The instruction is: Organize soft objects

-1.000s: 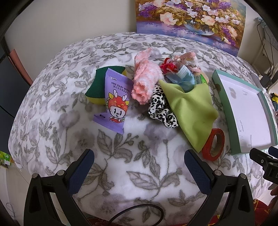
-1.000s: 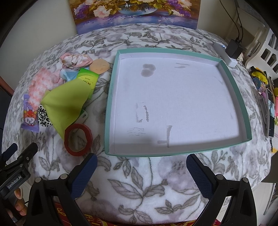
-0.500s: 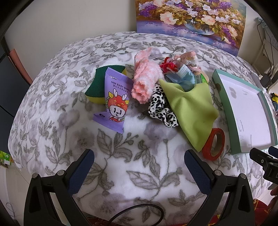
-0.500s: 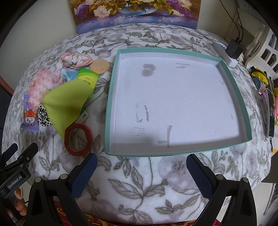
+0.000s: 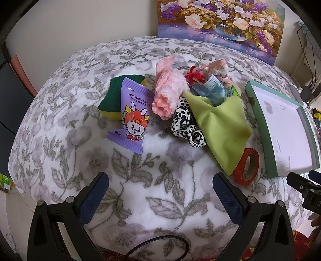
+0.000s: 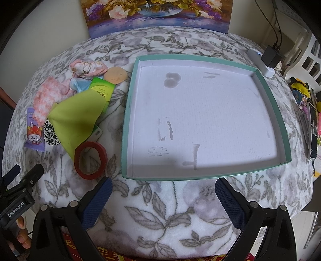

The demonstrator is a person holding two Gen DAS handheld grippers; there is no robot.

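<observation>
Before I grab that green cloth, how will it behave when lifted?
The green cloth lies draped in soft folds, so it will probably hang limp. One corner overlaps the red tape roll and its top edge covers the blue mask, so both may shift. It looks thin and likely light.

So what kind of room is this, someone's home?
Most likely a home, perhaps a living room or bedroom. A floral fleece blanket covers the surface, a flower painting leans against the wall, and household bits like a baby wipes pack lie about.
</observation>
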